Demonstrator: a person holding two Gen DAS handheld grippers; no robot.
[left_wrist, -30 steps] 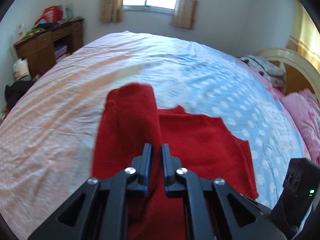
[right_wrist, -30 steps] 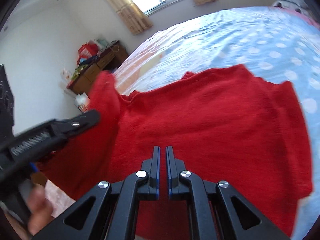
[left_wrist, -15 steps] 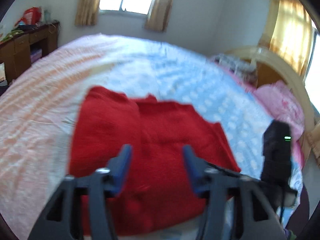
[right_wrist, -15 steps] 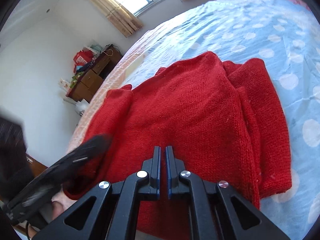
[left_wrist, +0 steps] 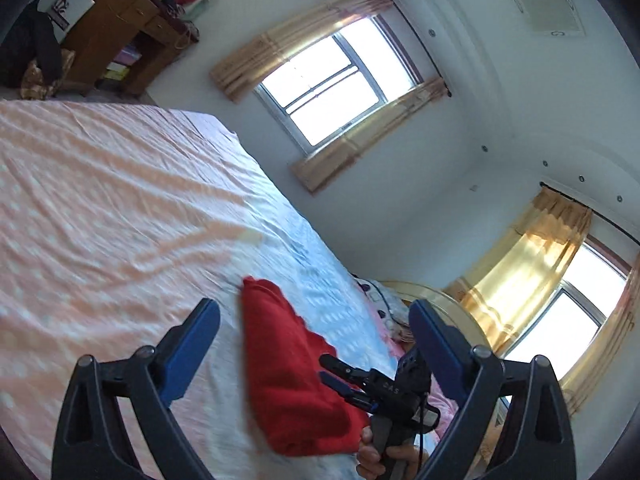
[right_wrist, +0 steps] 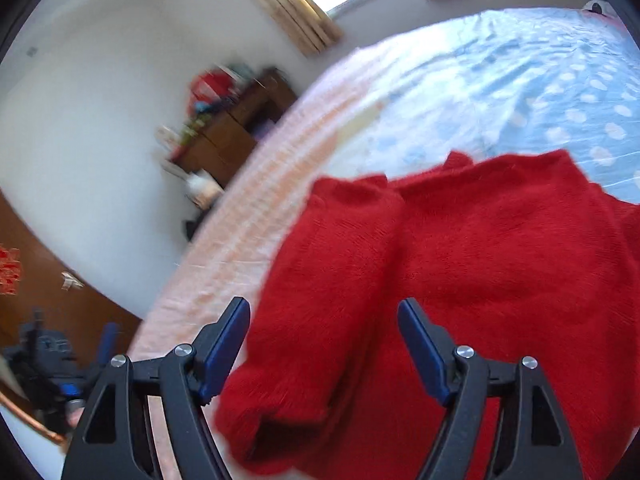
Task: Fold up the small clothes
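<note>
Red knit sweater (right_wrist: 460, 280) lies folded on the bed (left_wrist: 100, 208), right under the right gripper (right_wrist: 324, 344), jaws apart and empty, while the left gripper (left_wrist: 316, 344), also spread wide, hangs farther off, tilted, the sweater's long axis running away between its jaws.

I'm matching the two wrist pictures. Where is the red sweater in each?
Left wrist: red sweater lies low centre, between the open left claw fingers.
Right wrist: sweater fills the lower right, under the open right claw.
Shared landmark: wooden dresser.

Both wrist views overlook the red sweater (left_wrist: 292, 380) from near.
</note>
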